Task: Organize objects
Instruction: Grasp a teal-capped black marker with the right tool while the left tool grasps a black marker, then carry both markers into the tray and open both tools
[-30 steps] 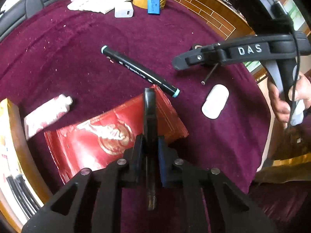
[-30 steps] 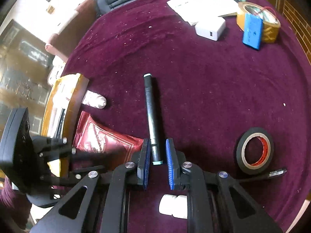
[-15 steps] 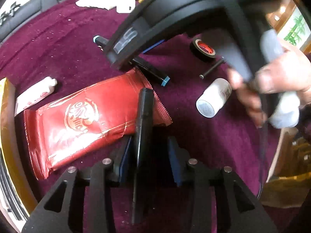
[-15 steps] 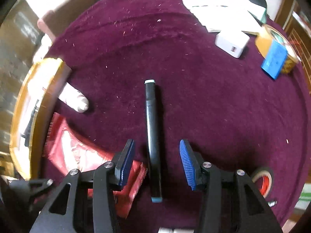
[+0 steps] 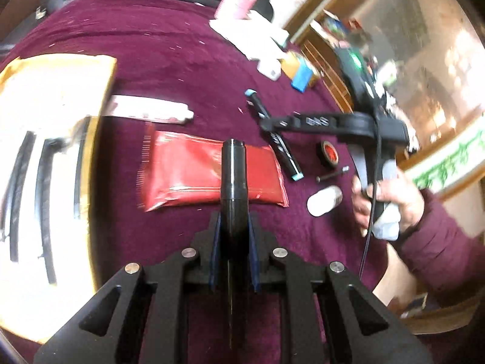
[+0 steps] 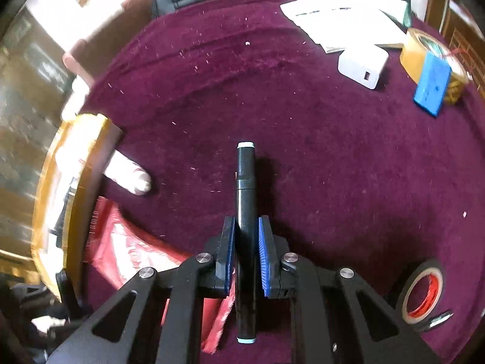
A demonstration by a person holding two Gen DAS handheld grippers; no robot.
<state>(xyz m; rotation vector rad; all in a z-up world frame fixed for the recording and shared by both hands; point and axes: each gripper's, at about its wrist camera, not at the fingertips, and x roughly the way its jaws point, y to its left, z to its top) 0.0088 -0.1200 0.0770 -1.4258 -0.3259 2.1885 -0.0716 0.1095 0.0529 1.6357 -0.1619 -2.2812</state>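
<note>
My left gripper (image 5: 233, 215) has its jaws closing, the blue pads pressed on a black pen (image 5: 232, 176) that sticks forward above a red foil packet (image 5: 188, 170). My right gripper (image 6: 246, 221) is also closing, pads against the middle of a black marker with teal end caps (image 6: 246, 182), which lies on the maroon cloth (image 6: 333, 182). In the left wrist view the right gripper (image 5: 266, 123) sits over that marker (image 5: 286, 154), held by a hand in a maroon sleeve. A gold-edged box (image 5: 100, 97) holding black pens is at the left.
A white-pink tube (image 5: 151, 110) lies between box and packet. A black tape roll (image 6: 421, 291), a nail (image 5: 333, 173) and a white bottle (image 5: 324, 201) lie at the right. Farther back are a white charger (image 6: 362, 63), yellow tape (image 6: 424, 45), a blue block (image 6: 433, 88) and papers (image 6: 342, 21).
Both grippers opened half a second ago and have closed again, the left on its pen, the right farther along the marker. The left view has swung toward the gold box.
</note>
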